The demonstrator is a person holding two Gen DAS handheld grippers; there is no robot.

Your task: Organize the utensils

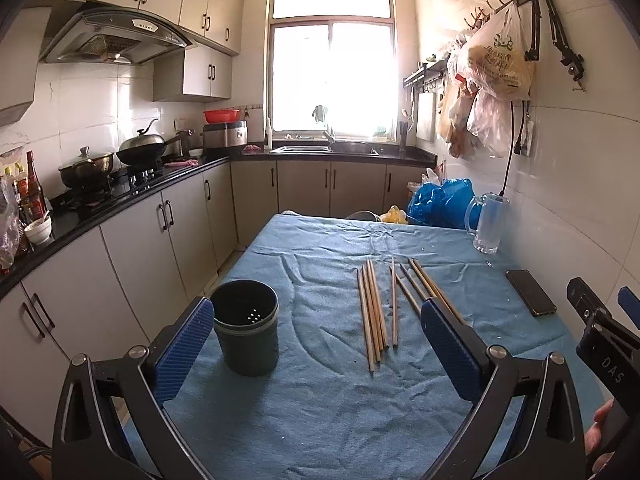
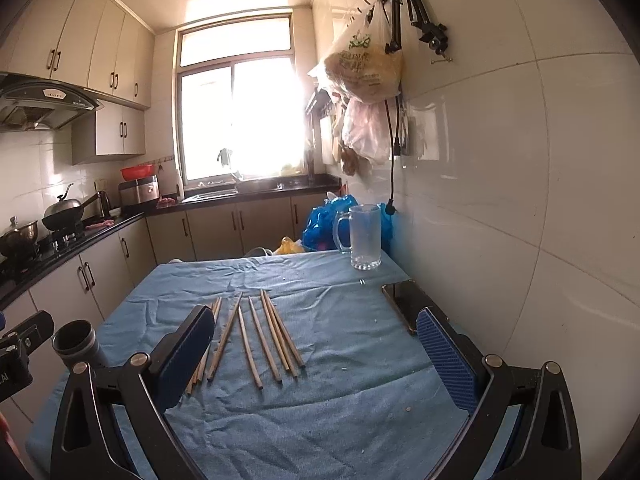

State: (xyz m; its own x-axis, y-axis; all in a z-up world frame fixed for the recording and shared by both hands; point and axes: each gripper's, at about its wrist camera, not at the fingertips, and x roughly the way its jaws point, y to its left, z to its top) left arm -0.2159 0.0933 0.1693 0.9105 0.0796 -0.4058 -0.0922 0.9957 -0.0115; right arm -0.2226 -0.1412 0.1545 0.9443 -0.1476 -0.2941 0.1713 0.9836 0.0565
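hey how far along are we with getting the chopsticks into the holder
Nothing looks done: the dark holder stands upright and looks empty, its perforated bottom showing. Nothing is in hand: the left gripper and right gripper are both open above the blue cloth. Everything is left: all the chopsticks lie loose on the cloth, right of the holder.

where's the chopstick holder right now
The dark chopstick holder stands upright on the blue tablecloth, left of the chopsticks, near the table's left edge.
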